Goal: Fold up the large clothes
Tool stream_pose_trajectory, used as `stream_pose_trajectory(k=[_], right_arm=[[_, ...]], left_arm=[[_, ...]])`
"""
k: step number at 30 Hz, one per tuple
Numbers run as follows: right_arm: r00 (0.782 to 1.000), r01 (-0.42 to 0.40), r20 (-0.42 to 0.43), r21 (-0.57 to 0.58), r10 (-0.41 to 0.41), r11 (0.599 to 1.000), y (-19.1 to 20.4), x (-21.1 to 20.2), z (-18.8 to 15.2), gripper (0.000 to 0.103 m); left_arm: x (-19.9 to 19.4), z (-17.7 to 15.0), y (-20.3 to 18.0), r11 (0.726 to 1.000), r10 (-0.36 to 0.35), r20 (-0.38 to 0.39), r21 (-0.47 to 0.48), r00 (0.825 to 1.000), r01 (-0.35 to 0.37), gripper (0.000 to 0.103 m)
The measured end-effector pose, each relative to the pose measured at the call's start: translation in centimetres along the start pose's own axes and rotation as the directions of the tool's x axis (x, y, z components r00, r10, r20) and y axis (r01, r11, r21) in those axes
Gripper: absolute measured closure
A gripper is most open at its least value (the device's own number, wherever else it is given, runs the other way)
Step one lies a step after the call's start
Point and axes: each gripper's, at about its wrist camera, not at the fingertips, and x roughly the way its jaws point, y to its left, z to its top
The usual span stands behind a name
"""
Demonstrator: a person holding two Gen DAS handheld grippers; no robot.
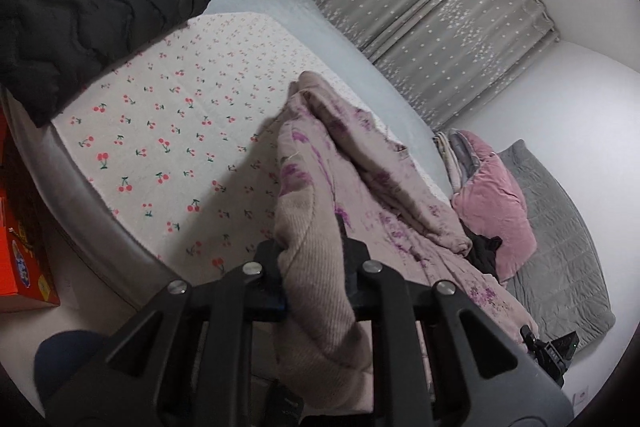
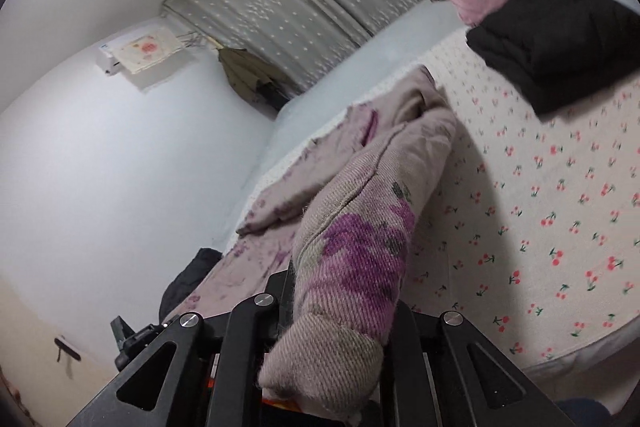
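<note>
The knit garment [image 1: 320, 187] is being gripped at two points, by the left gripper [image 1: 312, 267] and the right gripper [image 2: 344, 303], while trailing on the cherry-print bed [image 1: 160, 131] (mid-fold, apparently); laying it flat is being called for next.

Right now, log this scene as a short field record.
garment: beige knit sweater with purple flowers, bunched on the cherry-print sheet
left gripper: shut on a sweater edge
right gripper: shut on a flowered part of the sweater
other clothes: black quilted jacket; folded black garment
fold state: not yet folded flat
</note>
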Motion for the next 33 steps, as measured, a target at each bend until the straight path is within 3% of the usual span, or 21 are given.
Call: stream_pose_trajectory(k=[3, 6, 8, 11, 15, 20, 24, 28, 33], right_arm=[[1.000, 0.003, 0.004, -0.009, -0.003, 1.000, 0.8, -1.0, -0.7, 0.089], [0.993, 0.101, -0.063, 0.020, -0.100, 0.995, -1.5, 0.6, -2.1, 0.088], [0.979, 0.154, -0.157, 0.126, -0.133, 0.980, -5.1, 2.3, -3.3, 0.088], [0.976, 0.163, -0.167, 0.162, -0.136, 0.973, -7.0, 2.7, -5.1, 0.088], [0.984, 0.140, -0.134, 0.158, -0.120, 0.977, -6.9, 1.7, -5.5, 0.088], [0.992, 0.119, -0.050, 0.006, -0.119, 0.993, -2.5, 0.5, -5.3, 0.088], [0.982, 0.166, -0.104, 0.054, -0.160, 0.985, -3.7, 1.9, -5.0, 0.088], [0.990, 0.123, -0.078, 0.052, -0.118, 0.991, -3.5, 0.7, -5.0, 0.088], [0.994, 0.087, -0.069, 0.066, -0.083, 0.994, -3.6, 0.3, -4.4, 0.088]], left_arm=[[-0.5, -0.5, -0.7, 0.997, 0.047, 0.002, 0.054, 0.999, -0.047, 0.083], [2.9, -1.5, 1.1, 0.992, 0.125, -0.105, 0.038, 0.987, -0.122, 0.083], [5.0, -2.3, 2.7, 0.988, 0.155, -0.185, 0.006, 0.970, -0.157, 0.082], [5.0, -3.3, 3.2, 0.975, 0.221, -0.162, 0.059, 0.962, -0.214, 0.082], [4.0, -4.1, 3.5, 0.974, 0.224, -0.158, 0.072, 0.962, -0.215, 0.081], [2.8, -4.4, 1.8, 0.963, 0.230, -0.083, 0.165, 0.970, -0.214, 0.082], [3.8, -4.8, 3.2, 0.966, 0.240, -0.127, 0.131, 0.962, -0.224, 0.082], [3.7, -4.8, 3.1, 0.961, 0.240, -0.115, 0.168, 0.964, -0.219, 0.082], [3.1, -4.4, 2.6, 0.967, 0.223, -0.101, 0.145, 0.969, -0.208, 0.082]])
